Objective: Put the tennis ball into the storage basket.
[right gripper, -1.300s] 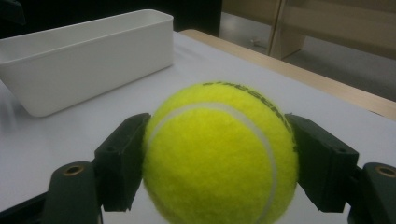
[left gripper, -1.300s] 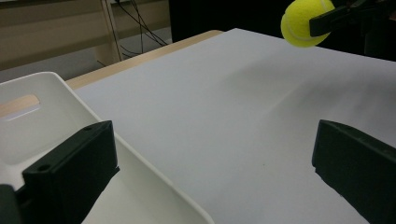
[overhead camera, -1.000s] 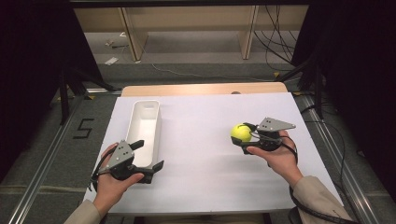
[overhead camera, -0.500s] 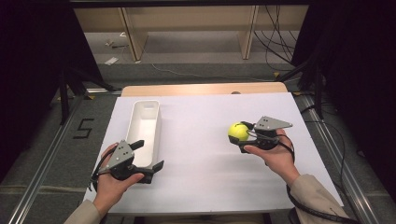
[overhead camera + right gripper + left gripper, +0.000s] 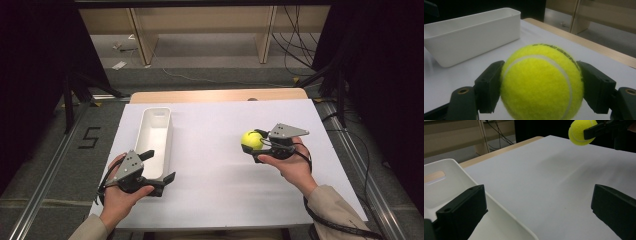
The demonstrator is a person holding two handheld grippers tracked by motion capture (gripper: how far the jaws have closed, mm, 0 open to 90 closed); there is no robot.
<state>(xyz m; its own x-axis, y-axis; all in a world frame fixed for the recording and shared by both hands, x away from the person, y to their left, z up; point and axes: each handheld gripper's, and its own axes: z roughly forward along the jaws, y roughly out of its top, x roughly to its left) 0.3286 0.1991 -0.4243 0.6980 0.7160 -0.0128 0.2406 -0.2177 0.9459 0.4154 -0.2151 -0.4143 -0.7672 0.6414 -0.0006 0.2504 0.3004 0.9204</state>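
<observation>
One ball, one bin, two grippers

The left gripper (image 5: 159,167), jaws standing apart and empty, is straddling the near end wall of the single long white plastic bin (image 5: 156,136), its long axis running away from the person; the right gripper (image 5: 254,141) is clamping the one fuzzy yellow tennis ball (image 5: 251,139) above the white table cover (image 5: 220,200), well right of the bin.

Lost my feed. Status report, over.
Right gripper shut on tennis ball, lifted. Left gripper open beside white bin. White sheet between ball and bin bare.
</observation>
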